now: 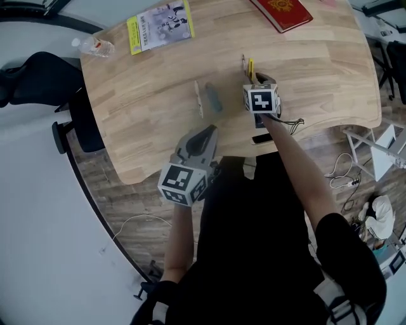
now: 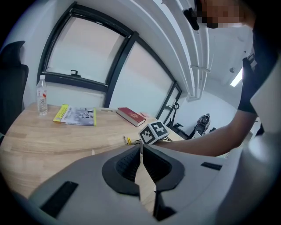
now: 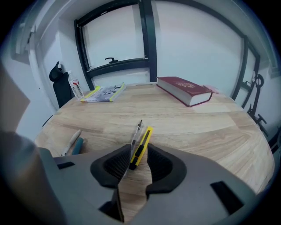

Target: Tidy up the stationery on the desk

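Yellow cutter (image 3: pixel 143 144) and pen (image 3: pixel 137 132) on wooden surface (image 3: pixel 197 132), between right gripper's (image 3: pixel 137 154) parted jaws, left gripper (image 2: pixel 141 153) clenched, empty.

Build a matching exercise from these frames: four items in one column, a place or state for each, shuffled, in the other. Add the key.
Column 1
1. red book
2. yellow utility knife
3. water bottle
4. left tool

Column 2
A. shut, nothing in it
B. lying between the open jaws of the right tool
C. upright near the yellow booklet
D. at the far right corner of the desk

Pairs: 1-D, 2-B, 3-C, 4-A
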The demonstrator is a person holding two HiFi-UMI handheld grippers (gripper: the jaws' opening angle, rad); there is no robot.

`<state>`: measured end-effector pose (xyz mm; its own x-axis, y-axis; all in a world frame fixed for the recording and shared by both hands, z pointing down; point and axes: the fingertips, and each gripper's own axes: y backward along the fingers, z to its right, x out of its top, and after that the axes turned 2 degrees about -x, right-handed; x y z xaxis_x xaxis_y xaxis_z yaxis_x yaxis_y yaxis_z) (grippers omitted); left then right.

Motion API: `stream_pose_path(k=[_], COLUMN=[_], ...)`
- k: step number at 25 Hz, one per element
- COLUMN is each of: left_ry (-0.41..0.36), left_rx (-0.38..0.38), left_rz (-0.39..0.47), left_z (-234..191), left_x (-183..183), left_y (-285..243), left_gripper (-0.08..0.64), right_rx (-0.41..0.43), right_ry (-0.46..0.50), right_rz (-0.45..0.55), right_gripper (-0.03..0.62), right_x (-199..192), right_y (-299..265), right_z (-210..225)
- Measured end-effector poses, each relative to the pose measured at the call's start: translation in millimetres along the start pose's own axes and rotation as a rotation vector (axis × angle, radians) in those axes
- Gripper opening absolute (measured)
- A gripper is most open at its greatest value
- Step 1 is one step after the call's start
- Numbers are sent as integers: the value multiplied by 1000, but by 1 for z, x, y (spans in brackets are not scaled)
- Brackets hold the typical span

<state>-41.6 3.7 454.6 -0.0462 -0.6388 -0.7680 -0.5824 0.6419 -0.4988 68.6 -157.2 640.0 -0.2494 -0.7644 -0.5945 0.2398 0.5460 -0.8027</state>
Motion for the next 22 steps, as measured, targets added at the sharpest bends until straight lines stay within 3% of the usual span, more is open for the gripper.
stream_pose_path(k=[7, 16, 22], left_ry=[30, 23, 18], left_rx=[26, 6, 4], left_rz=[-2, -2, -2], left_z=[-5, 1, 1], left_x=[0, 7, 8], left_y=[-5, -17, -15], left_gripper=[44, 44, 44], right_rx=[-6, -14, -14], right_ry=[18, 64, 37], right_rz=[-21, -49, -33], right_gripper=[103, 69, 67], right_x=[-5, -16, -12], right_y=[-15, -16, -11], right_z=[4, 10, 14])
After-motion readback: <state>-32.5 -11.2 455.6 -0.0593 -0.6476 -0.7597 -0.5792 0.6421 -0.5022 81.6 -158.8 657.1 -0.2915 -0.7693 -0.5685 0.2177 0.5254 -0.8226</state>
